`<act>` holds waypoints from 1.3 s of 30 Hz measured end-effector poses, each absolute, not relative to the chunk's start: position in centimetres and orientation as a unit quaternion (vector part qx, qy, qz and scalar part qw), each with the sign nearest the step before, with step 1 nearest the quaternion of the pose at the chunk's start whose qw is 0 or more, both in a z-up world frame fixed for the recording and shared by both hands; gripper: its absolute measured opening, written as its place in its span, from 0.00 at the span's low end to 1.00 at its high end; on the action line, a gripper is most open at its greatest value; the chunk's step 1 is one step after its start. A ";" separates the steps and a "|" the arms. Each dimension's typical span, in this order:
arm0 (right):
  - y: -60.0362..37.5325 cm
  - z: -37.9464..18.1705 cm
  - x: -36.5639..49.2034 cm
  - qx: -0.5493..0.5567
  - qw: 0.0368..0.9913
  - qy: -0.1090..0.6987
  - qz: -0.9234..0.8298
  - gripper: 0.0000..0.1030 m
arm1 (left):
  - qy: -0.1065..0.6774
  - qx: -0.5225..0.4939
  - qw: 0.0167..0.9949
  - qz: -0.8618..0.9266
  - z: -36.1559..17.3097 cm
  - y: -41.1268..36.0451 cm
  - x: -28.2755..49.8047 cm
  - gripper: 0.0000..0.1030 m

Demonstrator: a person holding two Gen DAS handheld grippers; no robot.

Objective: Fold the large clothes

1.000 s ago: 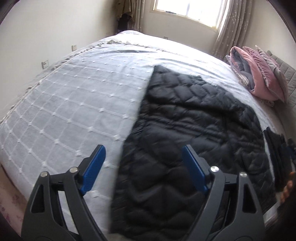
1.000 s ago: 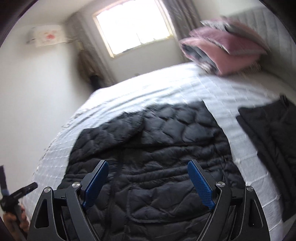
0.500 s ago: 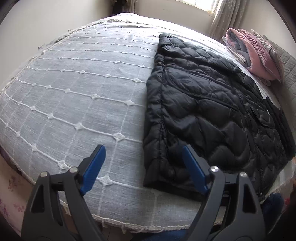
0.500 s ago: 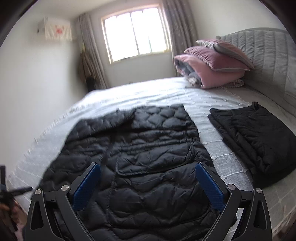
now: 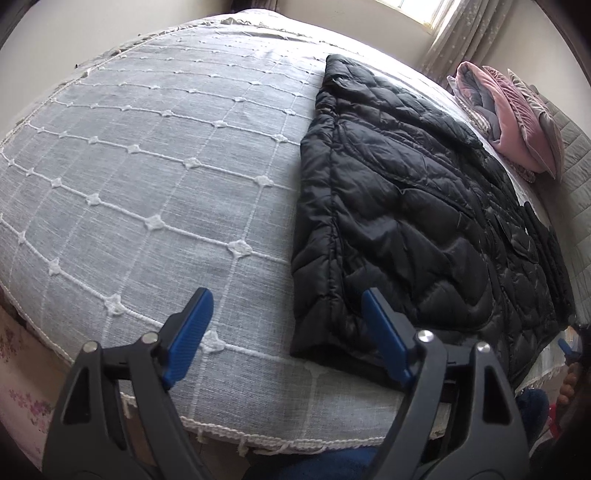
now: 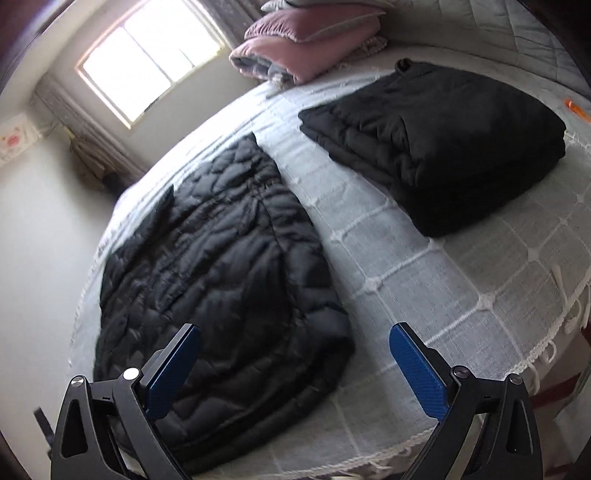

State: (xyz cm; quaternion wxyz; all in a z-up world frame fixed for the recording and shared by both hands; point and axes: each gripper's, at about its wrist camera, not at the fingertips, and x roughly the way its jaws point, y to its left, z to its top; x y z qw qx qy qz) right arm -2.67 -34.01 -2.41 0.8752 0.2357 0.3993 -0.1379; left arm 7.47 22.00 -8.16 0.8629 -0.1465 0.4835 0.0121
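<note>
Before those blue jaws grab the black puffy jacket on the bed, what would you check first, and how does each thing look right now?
1. Jacket lies spread flat on the bedspread: ok.
2. Left gripper has its jaws apart, nothing between the pads; they have just been closing a little, the jacket's near corner lying below: ok.
3. Right gripper has jaws wide, holding nothing; they have just been opening: ok.
4. Folded black garment lies apart from the jacket, a strip of bedspread between: ok.
5. Pink pillows sit far from the jacket: ok.
6. Jacket zipped shut: cannot tell.
</note>
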 end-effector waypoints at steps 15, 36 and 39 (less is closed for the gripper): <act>-36.0 -7.2 0.0 0.269 0.841 0.447 -0.141 0.08 | 0.506 -0.157 0.848 -0.016 -9.7 20.5 7.9 0.56; -38.7 -8.7 -2.1 0.356 0.823 0.417 -0.150 0.09 | 0.527 -0.166 0.830 -0.078 -10.3 20.8 9.1 0.40; -38.6 -8.8 -2.1 0.356 0.824 0.417 -0.141 0.11 | 0.535 -0.145 0.828 -0.076 -10.3 20.1 9.3 0.29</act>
